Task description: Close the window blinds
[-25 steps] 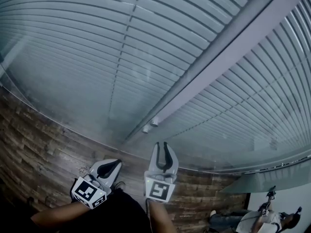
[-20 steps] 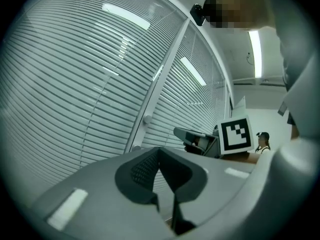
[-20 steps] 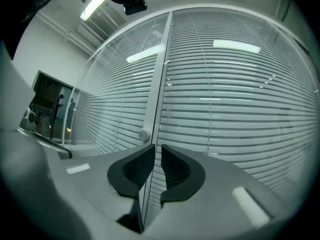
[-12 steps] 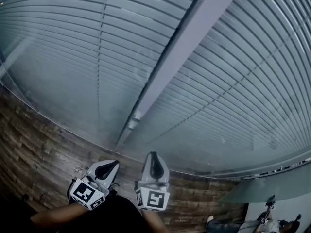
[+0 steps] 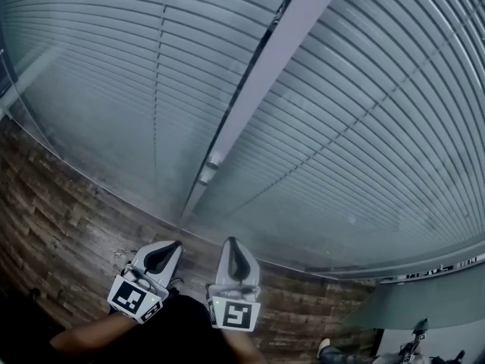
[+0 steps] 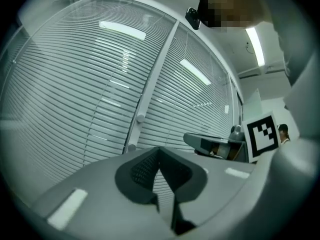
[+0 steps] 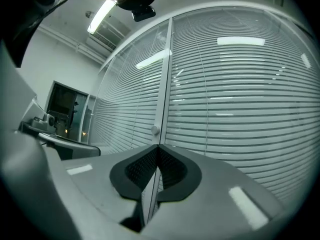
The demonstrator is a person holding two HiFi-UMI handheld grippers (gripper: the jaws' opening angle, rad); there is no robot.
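**Both pinched shut, nothing held**

Grey slatted window blinds [image 5: 364, 127] fill the top, split by a pale upright frame post [image 5: 280, 59]. Near the bottom edge, left gripper [image 5: 175, 243] and right gripper [image 5: 229, 240] sit side by side, tips aimed at the blinds, jaws together and empty.

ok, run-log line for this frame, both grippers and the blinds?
left hand-held gripper: shut, empty | right hand-held gripper: shut, empty | grey horizontal-slat window blinds: not touched | round white knob on white window post: ahead, not gripped

Floor [image 5: 61, 226]: dark wood planks.
Its far edge meets the foot of the blinds [image 5: 114, 127]; a pale shoe [image 5: 323, 347] rests at its right end.
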